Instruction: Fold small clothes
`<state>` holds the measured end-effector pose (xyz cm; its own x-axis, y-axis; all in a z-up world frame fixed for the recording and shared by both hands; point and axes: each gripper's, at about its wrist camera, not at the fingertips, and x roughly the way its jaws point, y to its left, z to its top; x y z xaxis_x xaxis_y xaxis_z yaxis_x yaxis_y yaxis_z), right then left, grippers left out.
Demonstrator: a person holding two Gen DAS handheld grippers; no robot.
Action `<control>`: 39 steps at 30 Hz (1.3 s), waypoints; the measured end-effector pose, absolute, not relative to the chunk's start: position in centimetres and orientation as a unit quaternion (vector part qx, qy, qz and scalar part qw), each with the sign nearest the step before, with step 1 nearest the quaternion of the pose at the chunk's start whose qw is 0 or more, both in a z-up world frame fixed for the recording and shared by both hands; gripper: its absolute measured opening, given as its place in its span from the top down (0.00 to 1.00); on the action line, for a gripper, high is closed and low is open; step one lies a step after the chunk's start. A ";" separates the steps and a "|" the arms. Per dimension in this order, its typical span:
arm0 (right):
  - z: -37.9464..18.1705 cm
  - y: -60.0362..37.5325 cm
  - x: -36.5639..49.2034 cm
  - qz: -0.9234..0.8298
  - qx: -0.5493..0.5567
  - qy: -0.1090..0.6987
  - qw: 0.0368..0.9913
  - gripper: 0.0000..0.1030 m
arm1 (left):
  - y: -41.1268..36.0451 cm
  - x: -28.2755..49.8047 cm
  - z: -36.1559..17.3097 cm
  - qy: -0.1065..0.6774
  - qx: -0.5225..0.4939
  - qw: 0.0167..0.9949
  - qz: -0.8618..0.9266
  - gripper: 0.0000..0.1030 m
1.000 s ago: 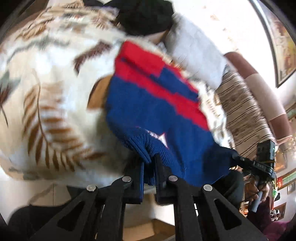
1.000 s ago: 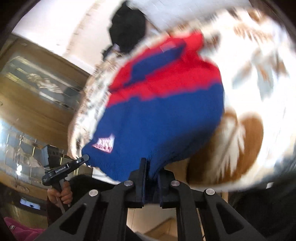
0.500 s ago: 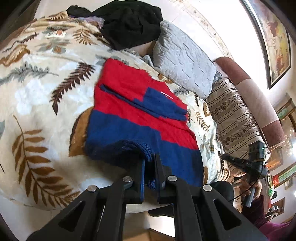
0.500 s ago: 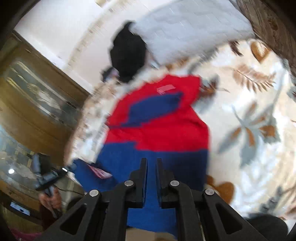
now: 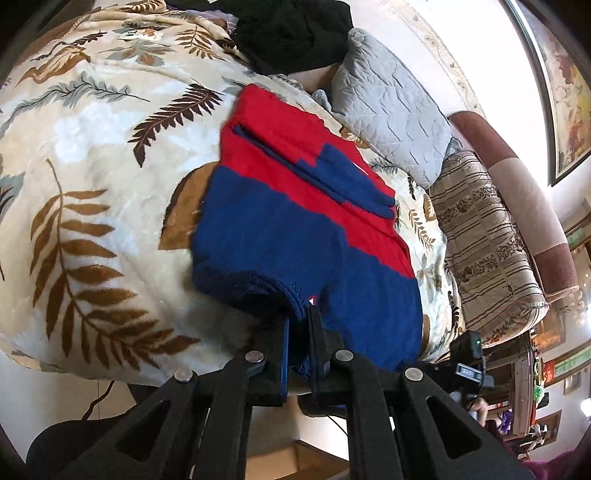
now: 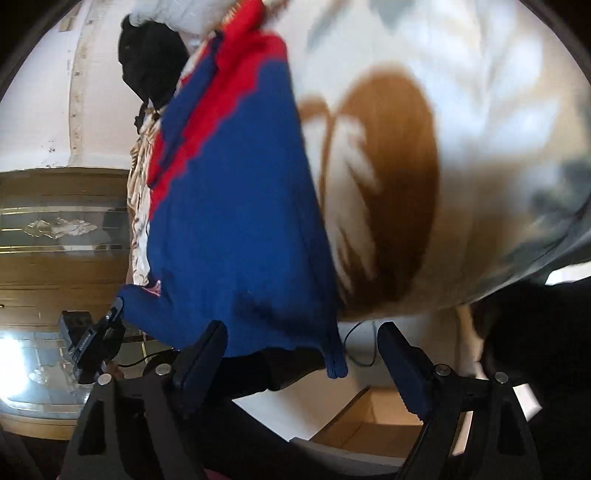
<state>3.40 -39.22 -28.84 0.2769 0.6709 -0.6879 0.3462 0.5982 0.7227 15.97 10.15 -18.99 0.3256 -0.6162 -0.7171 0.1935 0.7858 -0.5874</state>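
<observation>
A red and blue knitted sweater point(image 5: 295, 229) lies spread on a leaf-patterned blanket point(image 5: 92, 184), red part far, blue part near. My left gripper point(image 5: 299, 325) is shut on the bunched blue hem at the blanket's near edge. In the right wrist view the sweater point(image 6: 229, 221) is blurred, and its blue hem hangs over the blanket's edge. My right gripper point(image 6: 304, 354) is opening, with its jaws wide apart. A hem corner dangles between its fingers point(image 6: 207, 350) without touching either pad. The left gripper point(image 6: 96, 339) shows at the lower left of that view.
A black garment point(image 5: 291, 33) is heaped at the far end of the blanket. A grey quilted pillow point(image 5: 388, 110) and a striped cushion point(image 5: 480, 240) lie to the right. A cardboard box point(image 6: 369, 417) sits on the floor below. A glass-fronted cabinet point(image 6: 62, 221) stands at the left.
My right gripper let go of the blue hem, opened wide and sank below the blanket's edge. The sweater settled flat on the blanket. The left gripper kept its hold.
</observation>
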 end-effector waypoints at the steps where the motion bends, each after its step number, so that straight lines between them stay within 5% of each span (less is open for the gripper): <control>1: -29.2 -38.8 3.5 0.122 0.437 0.579 0.677 0.19 | 10.1 15.9 -19.0 0.520 -0.203 0.789 -0.256 0.92; 3: -29.9 -38.0 4.0 0.125 0.431 0.579 0.681 0.35 | 10.2 15.7 -18.8 0.517 -0.207 0.790 -0.257 0.92; 4: -30.1 -37.6 4.1 0.125 0.425 0.586 0.678 0.70 | 10.3 15.7 -18.6 0.516 -0.208 0.790 -0.257 0.92; 7: -28.3 -36.9 3.8 0.131 0.397 0.580 0.699 0.88 | 10.5 15.7 -18.0 0.511 -0.209 0.793 -0.260 0.92; 18: -14.9 -38.3 9.8 0.182 0.338 0.447 0.808 0.92 | 10.8 22.2 -11.8 0.450 -0.222 0.825 -0.260 0.98; 25: -13.7 -40.9 21.1 0.148 0.348 0.404 0.833 0.92 | 10.7 30.6 -9.9 0.437 -0.222 0.843 -0.222 0.98; 32: -15.9 -43.1 23.5 0.147 0.364 0.411 0.823 0.92 | 12.3 24.6 -15.3 0.519 -0.171 0.823 -0.156 0.95; 37: -19.0 -42.8 19.9 0.169 0.375 0.448 0.794 0.88 | 12.0 18.3 -20.7 0.590 -0.208 0.767 -0.142 0.60; 39: -19.6 -42.8 19.1 0.166 0.380 0.460 0.785 0.85 | 11.2 16.6 -22.1 0.608 -0.215 0.749 -0.151 0.55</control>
